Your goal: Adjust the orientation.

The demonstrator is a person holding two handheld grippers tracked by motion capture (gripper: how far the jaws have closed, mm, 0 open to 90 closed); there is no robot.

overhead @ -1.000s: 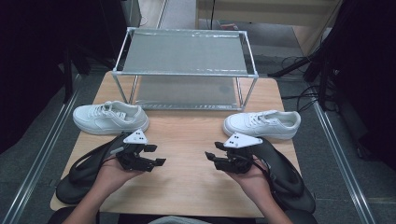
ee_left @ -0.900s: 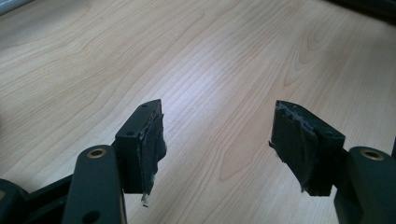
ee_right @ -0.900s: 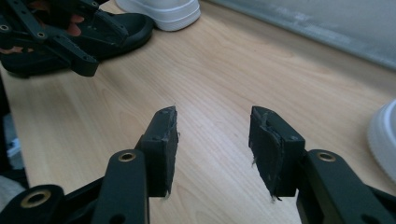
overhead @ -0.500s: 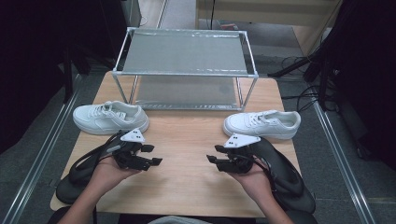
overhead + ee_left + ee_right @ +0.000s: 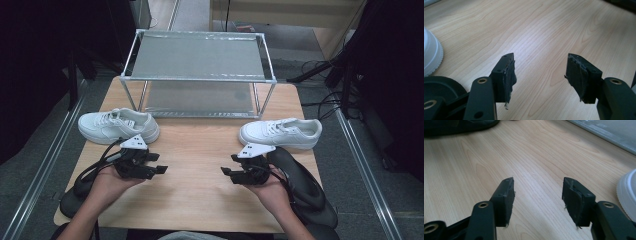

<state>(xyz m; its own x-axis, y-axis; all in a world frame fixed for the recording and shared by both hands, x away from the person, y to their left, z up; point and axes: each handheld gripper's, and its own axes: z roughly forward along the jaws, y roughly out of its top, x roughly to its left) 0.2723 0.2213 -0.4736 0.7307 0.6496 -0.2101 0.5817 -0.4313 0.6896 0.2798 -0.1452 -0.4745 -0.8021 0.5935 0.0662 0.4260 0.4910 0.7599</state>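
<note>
We rest both claws low over the wooden desk (image 5: 200, 165), before any grasp. Left claw (image 5: 159, 169) has been narrowing, right claw (image 5: 225, 171) widening; both gape empty. The 2 white leather sneakers, left (image 5: 119, 126) and right (image 5: 280, 133), sit just beyond them; next we must reach forward.

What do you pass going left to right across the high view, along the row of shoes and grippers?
Left shoe → left gripper → right gripper → right shoe.

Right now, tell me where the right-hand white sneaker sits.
In the high view the right white sneaker lies on the table's right side, just in front of the metal rack's right leg, beyond the right gripper, toe pointing left.
</note>
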